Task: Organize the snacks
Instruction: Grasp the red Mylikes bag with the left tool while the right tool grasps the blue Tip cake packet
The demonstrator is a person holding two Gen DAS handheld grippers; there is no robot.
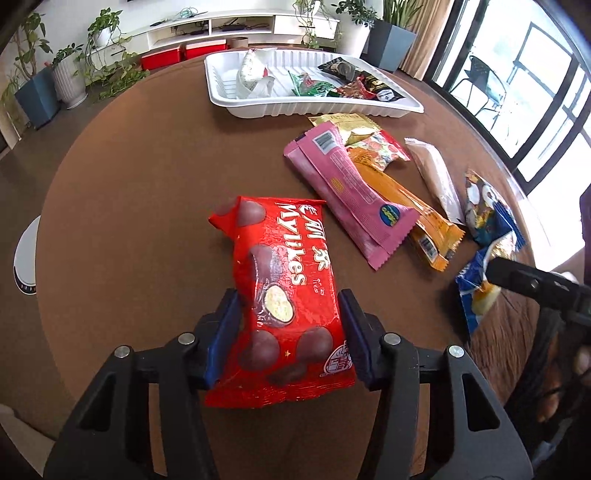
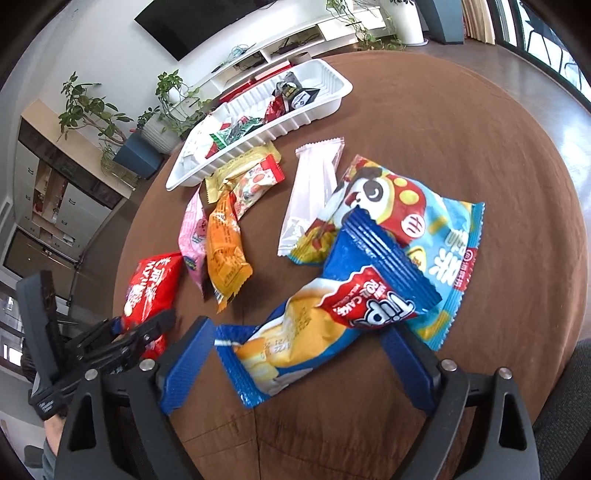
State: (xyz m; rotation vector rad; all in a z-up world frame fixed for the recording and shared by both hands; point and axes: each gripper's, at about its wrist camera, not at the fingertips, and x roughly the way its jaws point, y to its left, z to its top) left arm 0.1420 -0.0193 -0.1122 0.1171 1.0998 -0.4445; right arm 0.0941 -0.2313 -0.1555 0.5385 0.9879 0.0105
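My left gripper [image 1: 290, 321] is shut on a red Mylikes snack bag [image 1: 284, 291], its pads pressing both sides. The same bag shows in the right wrist view [image 2: 151, 288]. My right gripper [image 2: 299, 350] is open, its fingers on either side of a blue Tipo roll cake packet [image 2: 325, 314] that lies on the round brown table [image 2: 480, 147]. A white tray [image 1: 317, 107] at the far side holds several small snacks. Pink [image 1: 351, 192], orange [image 1: 417, 218], white [image 1: 436, 181] and panda-print [image 2: 417, 218] packets lie loose on the table.
A gold packet [image 1: 343, 123] and a fruit-print packet [image 1: 384, 147] lie beside the tray. Potted plants [image 1: 66, 74] and a white shelf unit [image 1: 229, 29] stand beyond the table. Windows run along the right.
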